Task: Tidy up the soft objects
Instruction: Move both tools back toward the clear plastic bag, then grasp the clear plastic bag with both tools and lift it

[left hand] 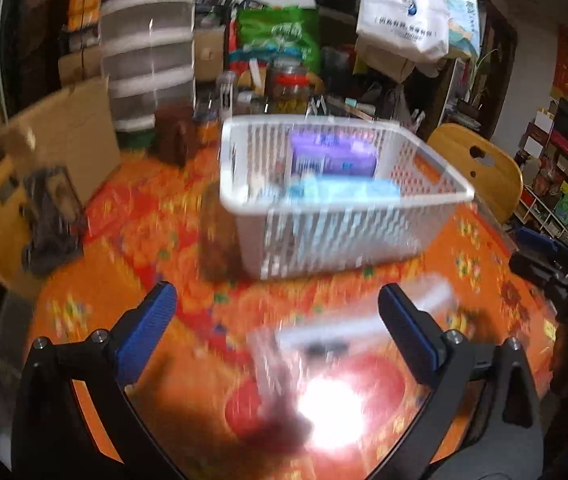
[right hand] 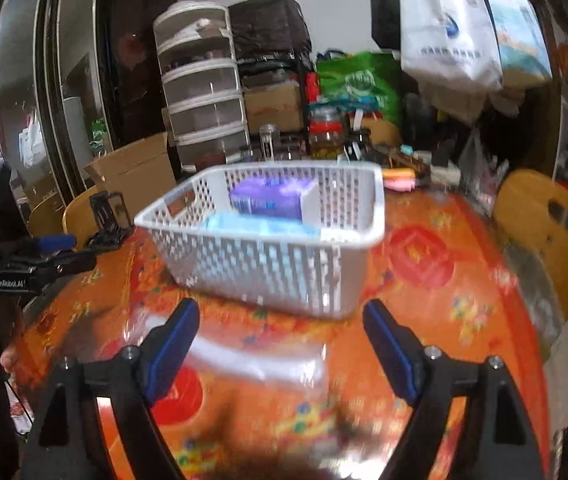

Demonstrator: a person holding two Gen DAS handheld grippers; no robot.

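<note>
In the left wrist view, a box is seen at ten o'clock and a drawer tower at eleven. A white basket is set on the orange desk, in the middle of the view. A purple pack is stood at the back of the basket, and a blue pack is laid in front of it. The left gripper is held wide open at six o'clock. A clear pack, badly blurred, is seen on the desk between its fingers, but it is not gripped. The right gripper is seen at three o'clock.

In the right wrist view, the left gripper is seen at nine o'clock. The basket is seen in the middle, with both packs inside. The right gripper is held wide open at six o'clock, and nothing is gripped by it. The clear pack lies between its fingers. A chair is seen at three o'clock.
</note>
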